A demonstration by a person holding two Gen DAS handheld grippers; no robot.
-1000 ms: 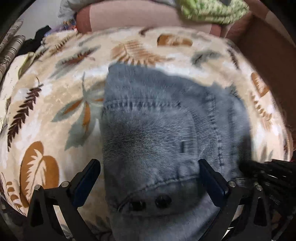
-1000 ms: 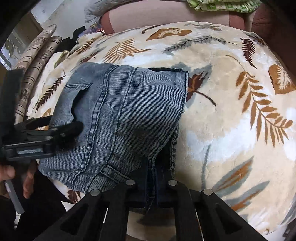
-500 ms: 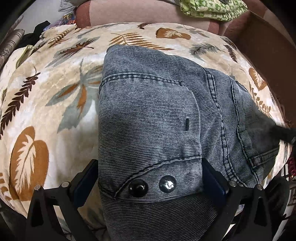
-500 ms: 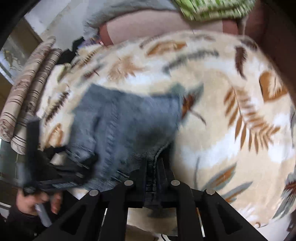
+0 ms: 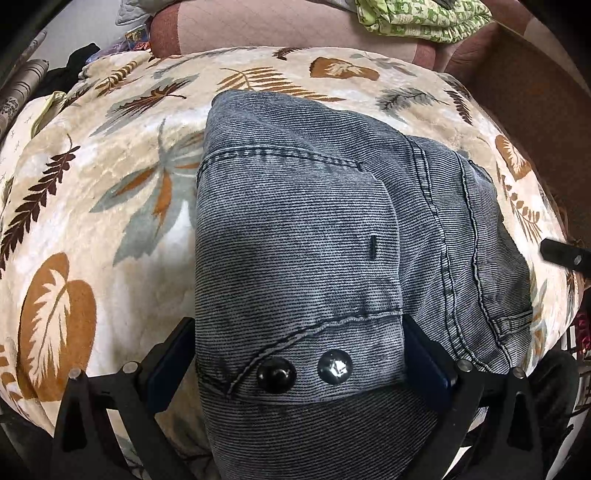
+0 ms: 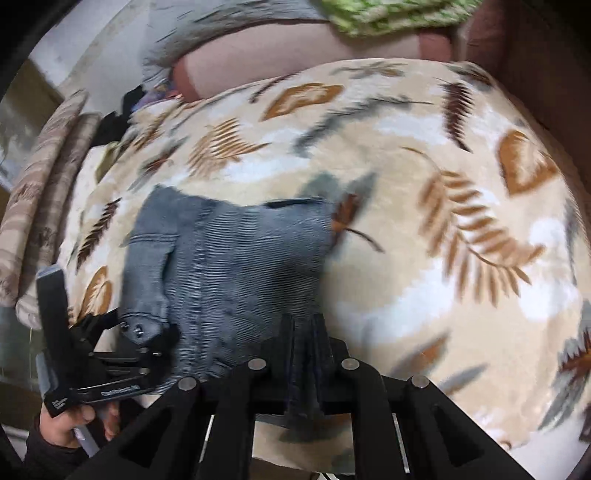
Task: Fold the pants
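Note:
Grey-blue corduroy pants (image 5: 314, 229) lie folded in a thick bundle on a leaf-print blanket (image 5: 92, 221); they also show in the right wrist view (image 6: 236, 258). My left gripper (image 5: 299, 354) is open, its blue pads on either side of the waistband with two snaps (image 5: 303, 369). It also shows in the right wrist view (image 6: 110, 354). My right gripper (image 6: 303, 332) is shut on the pants' near right edge. A bit of it shows at the right edge of the left wrist view (image 5: 565, 254).
A pink sofa back (image 5: 295, 26) runs behind the blanket with green patterned cloth (image 5: 424, 18) on it. Striped rolled cushions (image 6: 40, 192) lie at the left. A brown armrest (image 5: 535, 118) stands at the right.
The right gripper has pulled back and up with the pants' edge in it, so the bundle looks smaller and farther. The left gripper stays open around the waistband, barely moved.

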